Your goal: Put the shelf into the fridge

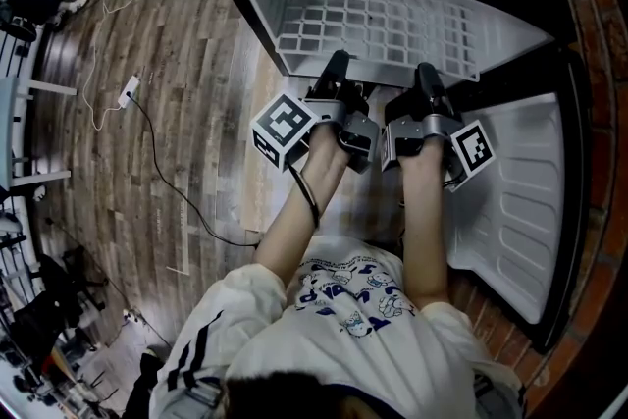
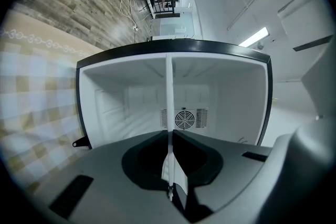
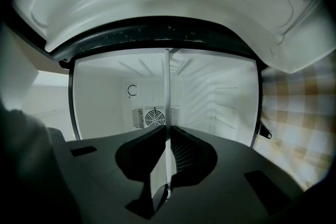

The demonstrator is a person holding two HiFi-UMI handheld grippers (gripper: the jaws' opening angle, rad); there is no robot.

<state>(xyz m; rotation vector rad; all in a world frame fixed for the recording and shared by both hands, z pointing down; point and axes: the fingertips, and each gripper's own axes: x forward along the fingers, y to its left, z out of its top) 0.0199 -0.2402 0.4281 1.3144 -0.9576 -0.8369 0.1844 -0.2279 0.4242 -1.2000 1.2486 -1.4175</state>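
1. My left gripper (image 1: 338, 66) is clamped on the white wire shelf's (image 1: 392, 20) near edge.
2. My right gripper (image 1: 428, 74) pinches that edge too.
3. The shelf reaches into the open fridge (image 1: 260, 0).

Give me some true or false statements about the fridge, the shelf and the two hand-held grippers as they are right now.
1. The left hand-held gripper and the right hand-held gripper are both shut on the near edge of the shelf. True.
2. The door of the fridge is closed. False: it stands open at the person's right.
3. A round fan grille shows on the fridge's back wall. True.
4. The shelf is a solid glass pane. False: it is a white wire grid.
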